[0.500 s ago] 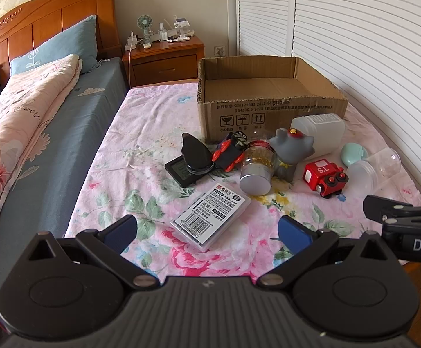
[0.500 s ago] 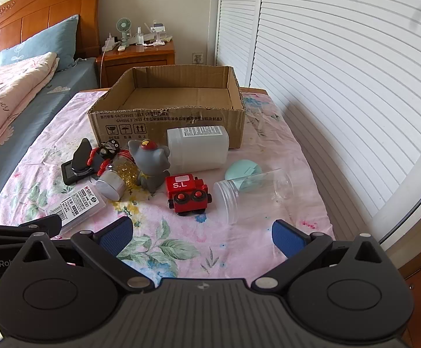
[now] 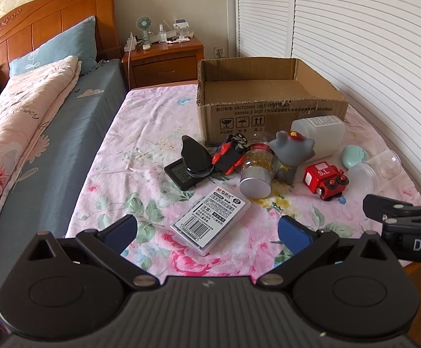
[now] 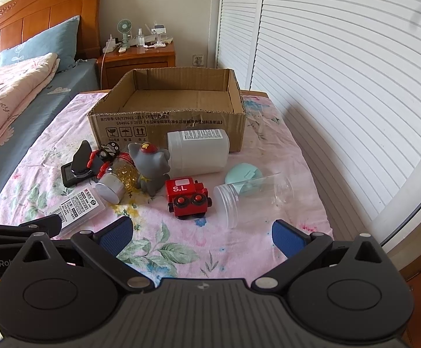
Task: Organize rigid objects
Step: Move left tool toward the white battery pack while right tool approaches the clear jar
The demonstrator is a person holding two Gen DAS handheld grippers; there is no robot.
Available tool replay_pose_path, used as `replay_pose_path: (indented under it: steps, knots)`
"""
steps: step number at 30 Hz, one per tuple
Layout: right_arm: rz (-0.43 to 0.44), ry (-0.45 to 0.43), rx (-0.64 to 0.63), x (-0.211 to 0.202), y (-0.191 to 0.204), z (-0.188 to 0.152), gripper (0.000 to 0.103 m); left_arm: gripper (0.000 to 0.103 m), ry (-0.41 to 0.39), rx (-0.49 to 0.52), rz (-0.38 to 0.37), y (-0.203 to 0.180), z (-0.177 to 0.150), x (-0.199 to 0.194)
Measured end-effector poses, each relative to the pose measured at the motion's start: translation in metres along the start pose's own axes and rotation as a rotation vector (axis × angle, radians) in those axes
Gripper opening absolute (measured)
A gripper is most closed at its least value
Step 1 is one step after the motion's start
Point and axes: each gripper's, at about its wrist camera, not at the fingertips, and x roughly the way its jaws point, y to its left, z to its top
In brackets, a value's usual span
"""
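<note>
Nothing moved since a moment ago: both grippers, left gripper (image 3: 207, 230) and right gripper (image 4: 201, 232), spread wide, empty; cardboard box (image 4: 167, 121) unfilled, sorting unstarted.

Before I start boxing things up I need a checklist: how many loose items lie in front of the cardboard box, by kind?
Toys: 3 (red toy train, grey cat figure, black-red toy car)
Jars and bottles: 3
Flat cases and gadgets: 4
Total: 10

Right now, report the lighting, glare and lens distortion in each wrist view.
Left wrist view: even daylight, fisheye bends the white louvred doors, dark vignette corners, brown cardboard box sharp. Right wrist view: sunlight glares off the louvred doors and lays a shadow along the floral pink cover; the clear plastic jar shows faint reflections.
</note>
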Motion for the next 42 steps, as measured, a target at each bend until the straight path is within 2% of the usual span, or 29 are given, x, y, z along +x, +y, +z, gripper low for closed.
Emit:
replay_pose_path:
  steps: [14, 21, 24, 35, 42]
  knots:
    - [0.008, -0.031, -0.023, 0.004, -0.001, 0.006, 0.103, 0.102, -0.011, 0.056, -0.039, -0.002, 0.004, 0.01]
    - [0.059, -0.096, -0.046, 0.007, -0.012, 0.005, 0.103, 0.102, -0.074, 0.057, -0.171, 0.01, -0.002, 0.024]
    - [0.051, -0.102, -0.031, 0.012, -0.023, 0.005, 0.103, 0.102, -0.037, 0.069, -0.178, 0.014, -0.003, 0.039]
    - [0.039, -0.059, -0.005, 0.04, -0.046, -0.008, 0.103, 0.102, 0.089, 0.101, -0.121, 0.028, -0.017, 0.09]
    - [0.051, -0.041, -0.013, 0.05, -0.05, -0.011, 0.103, 0.102, 0.106, 0.055, -0.116, 0.053, -0.022, 0.095]
